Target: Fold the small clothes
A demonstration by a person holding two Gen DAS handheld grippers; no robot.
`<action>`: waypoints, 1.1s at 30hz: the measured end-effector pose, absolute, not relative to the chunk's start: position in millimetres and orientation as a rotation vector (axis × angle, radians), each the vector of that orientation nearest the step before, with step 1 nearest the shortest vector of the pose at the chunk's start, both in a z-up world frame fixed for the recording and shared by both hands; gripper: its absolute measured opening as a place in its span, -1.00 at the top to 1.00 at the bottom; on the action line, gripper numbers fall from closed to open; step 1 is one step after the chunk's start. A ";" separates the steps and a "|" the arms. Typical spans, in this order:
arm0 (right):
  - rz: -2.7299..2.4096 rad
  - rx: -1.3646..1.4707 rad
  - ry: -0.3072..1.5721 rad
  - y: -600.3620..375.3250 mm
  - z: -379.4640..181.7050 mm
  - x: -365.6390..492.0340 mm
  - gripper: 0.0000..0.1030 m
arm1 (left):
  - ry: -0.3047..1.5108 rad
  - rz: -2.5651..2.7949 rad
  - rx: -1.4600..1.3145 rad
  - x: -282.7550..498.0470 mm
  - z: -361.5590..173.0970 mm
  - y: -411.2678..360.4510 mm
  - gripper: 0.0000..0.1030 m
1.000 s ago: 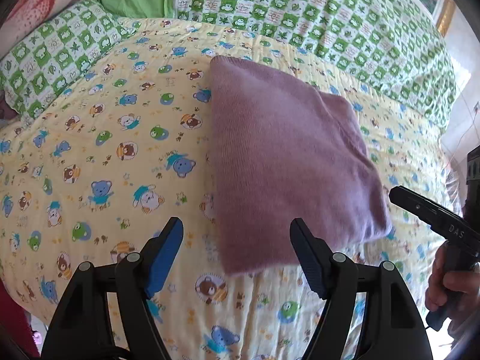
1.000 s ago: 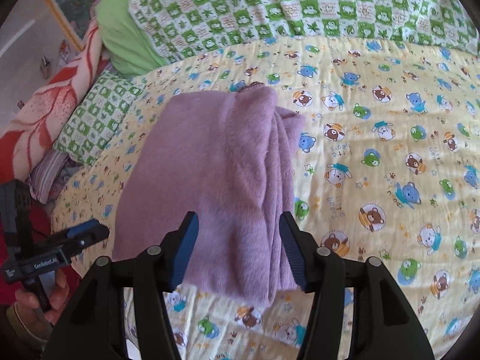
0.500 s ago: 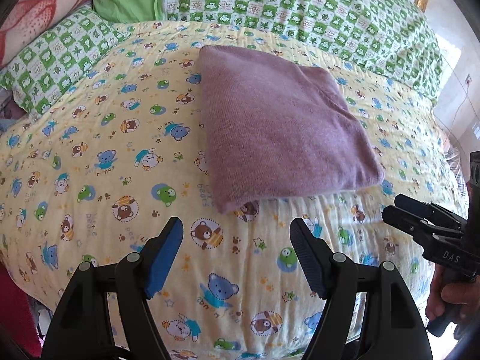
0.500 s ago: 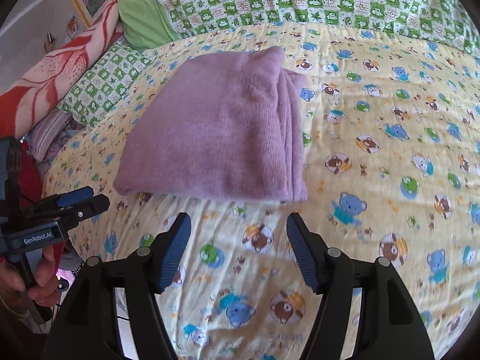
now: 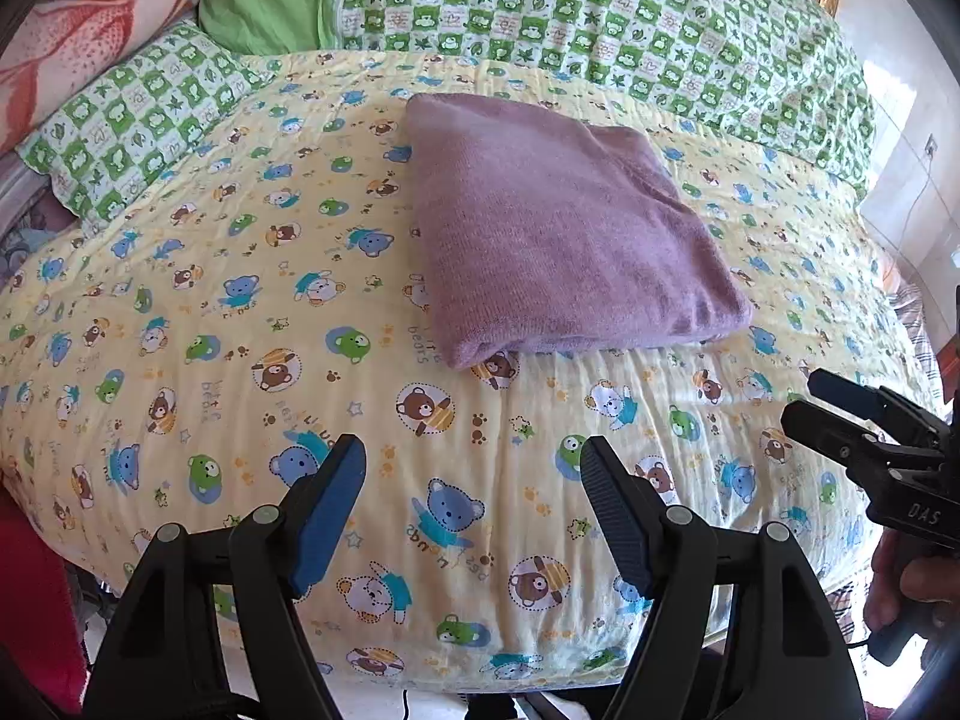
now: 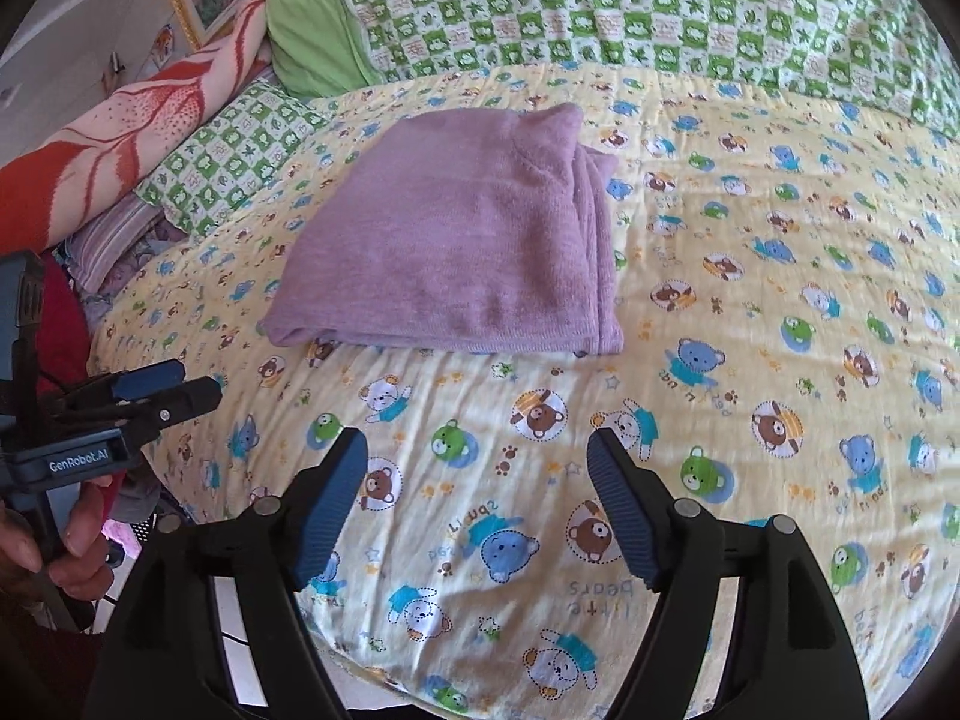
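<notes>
— Purple garment (image 5: pixel 558 234)?
— Soft, fuzzy knit, plain lilac. Folded into a thick, roughly square packet.
— Position?
— Flat on the yellow bear-print quilt (image 5: pixel 240 312), about mid-way across, short of the quilt's far edge.
— Edges?
— Rounded fold along the near side; stacked layers showing down the right side in the right wrist view (image 6: pixel 594 228). No loose sleeves visible.

Folded purple garment (image 5: pixel 558 228) lies on the bear-print quilt (image 5: pixel 240 312), beyond the wide-open left gripper (image 5: pixel 471 468).
</notes>
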State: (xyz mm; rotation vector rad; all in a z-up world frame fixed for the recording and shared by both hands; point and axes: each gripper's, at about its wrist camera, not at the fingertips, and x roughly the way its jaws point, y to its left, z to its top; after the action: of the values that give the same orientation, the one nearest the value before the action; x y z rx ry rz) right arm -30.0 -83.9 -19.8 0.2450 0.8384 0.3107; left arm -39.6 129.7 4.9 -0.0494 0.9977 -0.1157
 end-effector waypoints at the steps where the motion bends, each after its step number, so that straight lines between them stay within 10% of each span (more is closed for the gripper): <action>1: 0.319 0.238 0.832 -82.9 -17.8 -29.8 -0.54 | 0.994 -0.110 -0.051 -40.1 5.5 129.5 -0.45; 33: 0.387 0.169 0.794 -77.1 -19.7 -9.2 -0.70 | 0.979 0.094 -0.003 -22.4 2.1 118.8 -0.62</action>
State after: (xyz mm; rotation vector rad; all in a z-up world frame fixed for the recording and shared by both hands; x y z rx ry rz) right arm -9.2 -77.1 -19.7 0.1690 0.7943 0.3874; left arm -22.4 118.8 2.1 -0.0027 0.9789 0.0943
